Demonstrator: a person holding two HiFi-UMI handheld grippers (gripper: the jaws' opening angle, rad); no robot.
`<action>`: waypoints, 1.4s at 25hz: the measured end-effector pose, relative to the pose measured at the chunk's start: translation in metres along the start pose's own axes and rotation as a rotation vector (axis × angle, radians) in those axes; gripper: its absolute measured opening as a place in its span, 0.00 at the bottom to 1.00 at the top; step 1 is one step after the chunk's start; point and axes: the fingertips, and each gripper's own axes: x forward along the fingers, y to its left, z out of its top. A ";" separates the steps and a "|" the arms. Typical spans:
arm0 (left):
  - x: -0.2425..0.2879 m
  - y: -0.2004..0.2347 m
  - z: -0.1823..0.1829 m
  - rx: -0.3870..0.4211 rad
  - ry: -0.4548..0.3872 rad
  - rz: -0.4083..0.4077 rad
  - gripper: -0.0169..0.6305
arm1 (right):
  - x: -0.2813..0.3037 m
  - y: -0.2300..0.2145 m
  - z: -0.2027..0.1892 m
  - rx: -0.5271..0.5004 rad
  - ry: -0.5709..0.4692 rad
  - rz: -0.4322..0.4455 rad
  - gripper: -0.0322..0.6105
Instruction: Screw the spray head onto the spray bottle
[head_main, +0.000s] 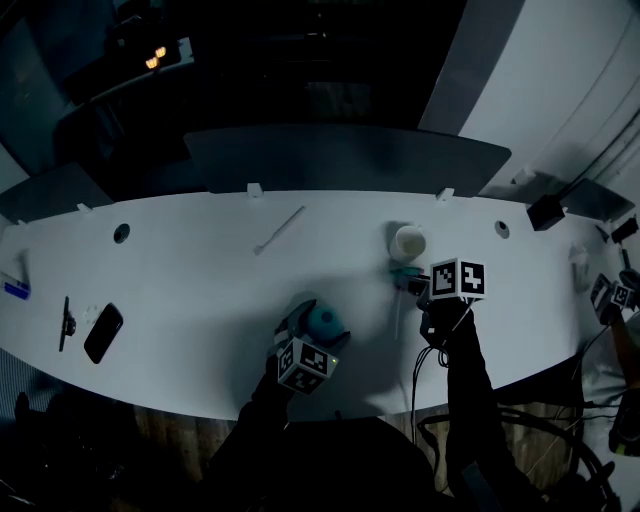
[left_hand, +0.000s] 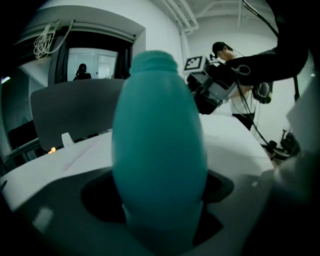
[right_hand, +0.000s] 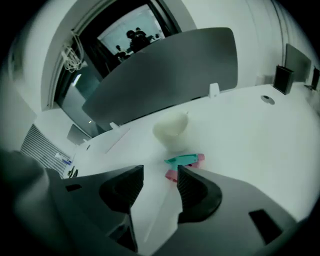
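The teal spray bottle (left_hand: 160, 145) stands upright between the jaws of my left gripper (head_main: 312, 338), which is shut on its lower body. Its threaded neck (left_hand: 152, 59) is bare and open at the top. In the head view the bottle (head_main: 325, 318) is near the table's front edge. The teal and pink spray head (right_hand: 184, 161) lies on the white table (right_hand: 250, 140) beside a white cup (right_hand: 171, 127). My right gripper (right_hand: 159, 186) is open just short of the head. The head's thin tube (right_hand: 162, 207) lies between the jaws, untouched. In the head view that gripper (head_main: 420, 287) is right of the spray head (head_main: 404, 274).
A white cup (head_main: 408, 240) stands behind the spray head. A black phone (head_main: 103, 332) and a pen (head_main: 66, 322) lie at the far left. A thin stick (head_main: 280, 230) lies near the grey divider panel (head_main: 350, 160). A black box (head_main: 545, 212) sits at the back right.
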 end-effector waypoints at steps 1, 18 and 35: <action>0.000 -0.001 0.000 -0.001 0.000 -0.002 0.68 | 0.004 -0.005 0.000 0.037 0.022 -0.019 0.36; 0.000 -0.004 0.003 -0.006 -0.004 -0.008 0.68 | 0.058 -0.018 -0.016 0.000 0.191 -0.156 0.28; 0.000 -0.002 0.003 -0.007 -0.003 -0.009 0.68 | 0.029 0.058 -0.133 -0.531 0.492 0.156 0.28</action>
